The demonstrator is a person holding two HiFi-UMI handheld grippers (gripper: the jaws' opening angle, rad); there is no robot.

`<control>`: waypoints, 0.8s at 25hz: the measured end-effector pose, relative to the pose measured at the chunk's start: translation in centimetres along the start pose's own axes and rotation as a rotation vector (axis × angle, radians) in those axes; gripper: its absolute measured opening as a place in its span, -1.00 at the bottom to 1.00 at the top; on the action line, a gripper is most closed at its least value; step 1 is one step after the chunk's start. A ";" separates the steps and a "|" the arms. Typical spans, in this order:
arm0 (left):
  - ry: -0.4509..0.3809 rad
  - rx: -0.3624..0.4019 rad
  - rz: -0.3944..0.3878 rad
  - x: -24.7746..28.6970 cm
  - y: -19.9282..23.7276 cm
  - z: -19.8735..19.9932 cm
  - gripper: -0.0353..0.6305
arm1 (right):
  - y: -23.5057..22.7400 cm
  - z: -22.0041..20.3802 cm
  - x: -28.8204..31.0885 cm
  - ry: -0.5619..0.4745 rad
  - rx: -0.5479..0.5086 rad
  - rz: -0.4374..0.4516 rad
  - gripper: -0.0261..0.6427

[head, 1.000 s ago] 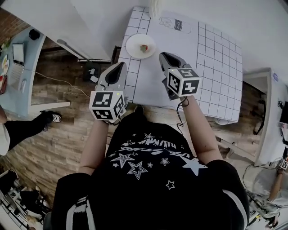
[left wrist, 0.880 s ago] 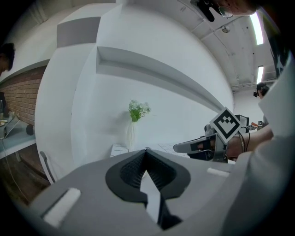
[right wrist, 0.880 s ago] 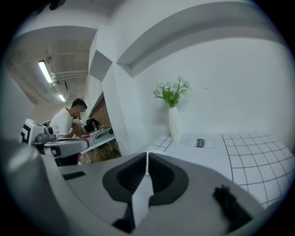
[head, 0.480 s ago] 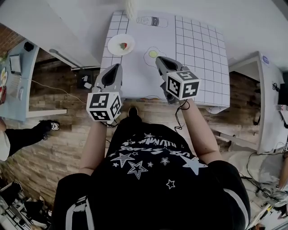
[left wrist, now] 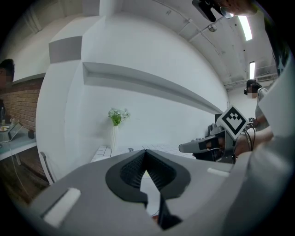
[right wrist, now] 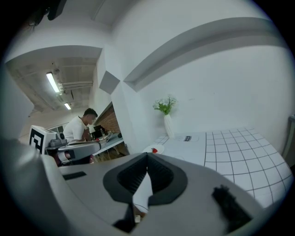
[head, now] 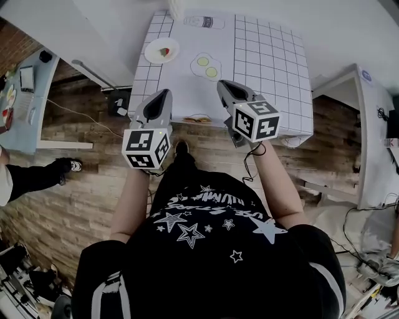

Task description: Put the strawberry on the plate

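Observation:
A red strawberry (head: 164, 52) lies on the small white plate (head: 156, 47) at the far left corner of the table. The right gripper view shows the same strawberry (right wrist: 155, 150) on the plate (right wrist: 148, 148), well beyond the jaws. Both grippers hang side by side over the table's near edge, far from the plate. My left gripper (head: 163, 93) is shut with nothing in it, its jaws meeting at the tip (left wrist: 145, 151). My right gripper (head: 223, 84) is shut and empty too (right wrist: 147, 155).
The table (head: 274, 75) wears a white cloth with grid lines, a printed bottle (head: 204, 22) and printed fried eggs (head: 206, 65). A white vase of flowers (head: 176, 9) stands at the back edge. A grey side table (head: 25, 93) and a seated person (right wrist: 80, 126) are to the left.
Both grippers have drawn back from the plate to the table's near edge, and the table looks farther away. The strawberry stays on the plate.

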State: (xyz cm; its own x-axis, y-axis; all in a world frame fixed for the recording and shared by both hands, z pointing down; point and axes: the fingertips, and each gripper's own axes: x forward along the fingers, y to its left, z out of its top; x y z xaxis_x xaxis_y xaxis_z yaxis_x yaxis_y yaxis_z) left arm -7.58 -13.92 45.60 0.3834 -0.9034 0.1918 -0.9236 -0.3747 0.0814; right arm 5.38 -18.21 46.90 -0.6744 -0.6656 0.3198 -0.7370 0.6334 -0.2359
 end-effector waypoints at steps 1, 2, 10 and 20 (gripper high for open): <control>-0.001 0.002 0.002 -0.6 -0.6 -0.1 -0.87 | 0.3 -0.3 -0.8 -0.003 -0.001 0.005 -0.88; -0.003 0.002 0.002 -1.2 -1.3 -0.2 -0.87 | 0.6 -0.6 -1.6 -0.006 -0.002 0.009 -0.88; -0.015 0.014 0.003 -6.0 -7.1 -0.9 -0.87 | 3.1 -3.0 -8.8 -0.020 -0.014 0.036 -0.88; -0.019 0.005 0.034 -12.8 -12.5 -2.4 -0.87 | 6.6 -6.0 -15.0 -0.036 -0.018 0.102 -0.88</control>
State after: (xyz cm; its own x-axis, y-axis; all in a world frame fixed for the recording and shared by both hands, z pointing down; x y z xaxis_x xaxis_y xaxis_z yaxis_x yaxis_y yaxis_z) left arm -0.94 2.81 44.50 0.3519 -0.9193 0.1759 -0.9360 -0.3448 0.0707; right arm 10.91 -1.72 46.07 -0.7473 -0.6107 0.2620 -0.6637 0.7055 -0.2486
